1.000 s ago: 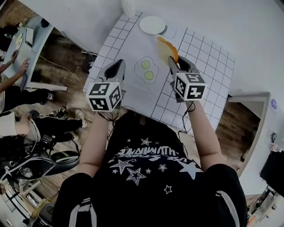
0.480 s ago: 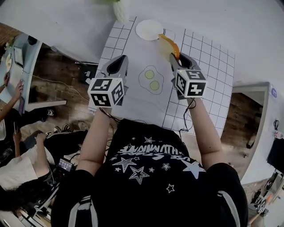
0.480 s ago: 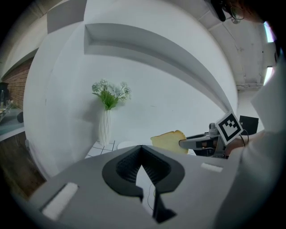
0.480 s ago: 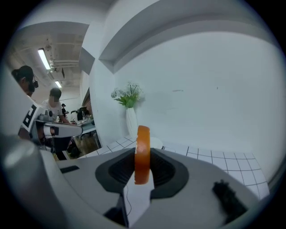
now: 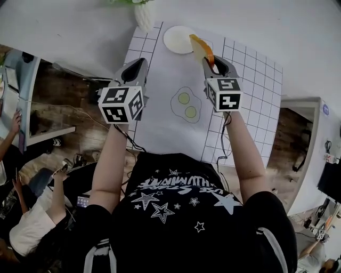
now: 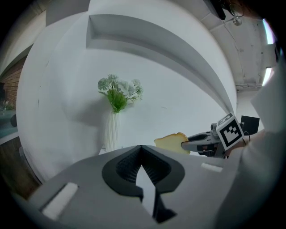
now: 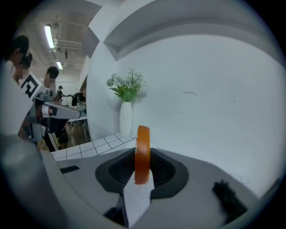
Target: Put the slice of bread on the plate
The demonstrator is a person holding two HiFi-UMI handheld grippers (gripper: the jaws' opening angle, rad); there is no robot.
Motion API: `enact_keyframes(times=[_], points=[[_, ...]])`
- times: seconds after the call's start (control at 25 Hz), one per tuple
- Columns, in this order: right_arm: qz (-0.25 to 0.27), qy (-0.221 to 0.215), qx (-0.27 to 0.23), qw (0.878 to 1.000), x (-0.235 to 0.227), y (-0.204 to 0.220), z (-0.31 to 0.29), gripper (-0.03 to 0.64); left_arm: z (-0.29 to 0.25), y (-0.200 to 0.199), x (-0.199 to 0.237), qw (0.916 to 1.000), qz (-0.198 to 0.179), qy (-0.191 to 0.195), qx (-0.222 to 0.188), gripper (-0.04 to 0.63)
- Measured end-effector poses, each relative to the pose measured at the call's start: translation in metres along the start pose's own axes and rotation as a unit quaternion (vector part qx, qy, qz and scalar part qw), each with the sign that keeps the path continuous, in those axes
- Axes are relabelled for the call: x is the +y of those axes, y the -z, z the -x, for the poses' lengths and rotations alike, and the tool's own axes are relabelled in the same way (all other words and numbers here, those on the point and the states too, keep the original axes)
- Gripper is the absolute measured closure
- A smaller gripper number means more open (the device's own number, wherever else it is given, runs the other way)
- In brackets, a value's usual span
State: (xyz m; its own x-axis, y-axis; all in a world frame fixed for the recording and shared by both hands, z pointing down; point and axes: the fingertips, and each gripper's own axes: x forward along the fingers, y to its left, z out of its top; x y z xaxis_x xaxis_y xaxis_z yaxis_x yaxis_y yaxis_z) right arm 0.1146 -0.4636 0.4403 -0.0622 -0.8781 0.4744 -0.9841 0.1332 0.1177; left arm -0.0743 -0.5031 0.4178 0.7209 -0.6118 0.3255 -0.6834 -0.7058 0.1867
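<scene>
A slice of bread (image 5: pixel 201 49) with an orange crust stands on edge between the jaws of my right gripper (image 5: pixel 209 59), which is shut on it. It hangs just right of the white plate (image 5: pixel 176 40) at the far end of the table. In the right gripper view the bread (image 7: pixel 143 138) shows edge-on between the pads of that right gripper (image 7: pixel 143 157). My left gripper (image 5: pixel 135 68) hovers at the table's left edge, its jaws shut and empty. In the left gripper view its left gripper (image 6: pixel 141 147) tips meet, and the bread (image 6: pixel 172 143) shows to the right.
A fried-egg shape (image 5: pixel 186 104) lies on the white mat (image 5: pixel 160 128) in the table's middle. A white vase (image 5: pixel 143 15) with green flowers stands at the far edge, left of the plate. People sit at desks (image 5: pixel 16 80) on the left, below the table's edge.
Both grippers have moved forward over the table. The bread has come nearer to the plate's right rim, still held by the right gripper.
</scene>
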Motion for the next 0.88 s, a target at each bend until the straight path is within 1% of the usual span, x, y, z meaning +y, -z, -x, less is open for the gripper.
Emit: enact_keyframes(times=[0.12,0.2,0.28,0.36,0.52,0.6,0.76,0.88], points=[[0.05,0.0,-0.001,0.999,0.002,-0.009,-0.018,0.522,-0.009,-0.005,0.011,1.0,0.0,0.0,-0.002,0.588],[0.101,0.002,0.006,0.995,0.001,-0.012,-0.03,0.522,-0.015,-0.006,0.016,1.0,0.004,-0.002,-0.002,0.588],[0.163,0.012,0.013,0.986,-0.001,-0.016,-0.044,0.522,-0.023,-0.006,0.021,0.9999,0.011,-0.002,-0.001,0.588],[0.221,0.021,0.021,0.975,-0.002,-0.019,-0.058,0.522,-0.032,-0.006,0.024,0.9999,0.013,0.0,0.003,0.588],[0.315,0.02,0.031,0.948,0.005,-0.016,-0.083,0.522,-0.044,0.002,0.024,0.9998,0.009,0.005,0.015,0.588],[0.358,0.018,0.039,0.933,0.007,-0.01,-0.094,0.522,-0.048,0.006,0.026,0.9997,0.013,0.005,0.021,0.588],[0.448,0.024,0.055,0.892,0.011,0.002,-0.111,0.522,-0.052,0.013,0.03,0.9994,0.021,0.001,0.027,0.588],[0.5,0.015,0.064,0.864,0.02,0.011,-0.119,0.522,-0.052,0.017,0.033,0.9992,0.025,-0.003,0.032,0.588]])
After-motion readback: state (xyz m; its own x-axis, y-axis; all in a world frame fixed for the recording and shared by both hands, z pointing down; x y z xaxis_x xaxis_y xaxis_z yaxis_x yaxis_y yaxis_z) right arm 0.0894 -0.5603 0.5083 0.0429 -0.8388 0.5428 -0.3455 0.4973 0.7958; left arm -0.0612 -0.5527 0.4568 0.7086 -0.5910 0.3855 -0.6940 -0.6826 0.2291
